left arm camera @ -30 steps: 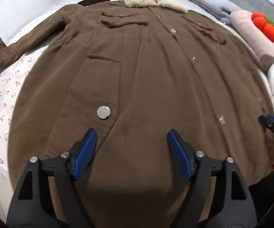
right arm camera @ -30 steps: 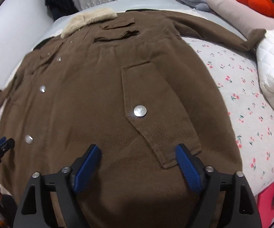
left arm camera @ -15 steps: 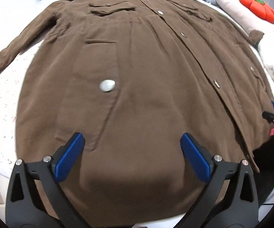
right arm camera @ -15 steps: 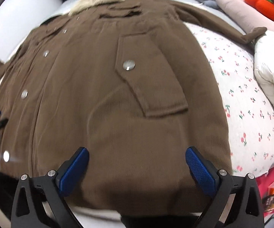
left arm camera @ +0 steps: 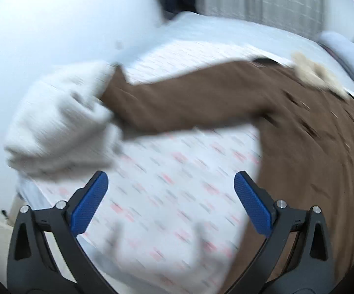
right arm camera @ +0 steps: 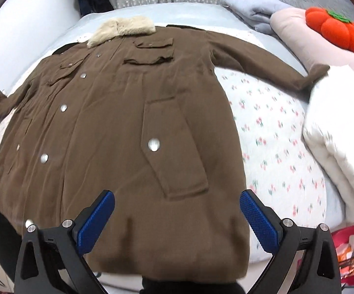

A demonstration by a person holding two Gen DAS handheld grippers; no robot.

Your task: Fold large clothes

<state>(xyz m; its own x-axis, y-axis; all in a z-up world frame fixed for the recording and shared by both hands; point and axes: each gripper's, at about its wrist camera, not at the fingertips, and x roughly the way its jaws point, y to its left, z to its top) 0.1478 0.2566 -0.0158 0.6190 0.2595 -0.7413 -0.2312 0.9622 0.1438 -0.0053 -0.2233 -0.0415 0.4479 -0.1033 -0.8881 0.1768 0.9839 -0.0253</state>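
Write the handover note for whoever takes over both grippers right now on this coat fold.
Left gripper: jaws have just been opening, now wide, nothing between them; it looks over the floral sheet toward the coat's sleeve, whose cuff lies against a white bundle.
Right gripper: jaws likewise just opened wide, empty, above the hem of the brown coat.
Coat: spread flat, front up, on the bed, fur collar at the far end, both sleeves stretched out sideways.
Done: laid out and smoothed.
Left: every fold; the sleeves probably go in first.
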